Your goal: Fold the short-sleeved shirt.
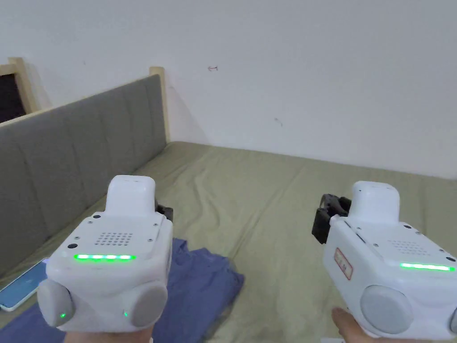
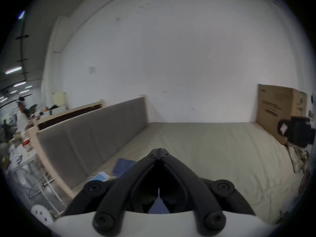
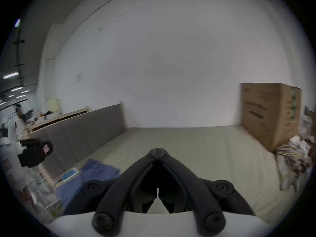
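We hold the left gripper (image 2: 159,149) and right gripper (image 3: 158,149) raised with jaws closed on nothing, the shirt (image 1: 201,286) lying crumpled on the bed (image 1: 276,210) beneath the left one, folding apparently unstarted.

Head view downward, gripper views level, all toward bed (image 1: 267,201).

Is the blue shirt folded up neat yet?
No. The blue shirt lies rumpled on the bed, edges uneven. Both grippers, left and right, are shut and hold nothing.
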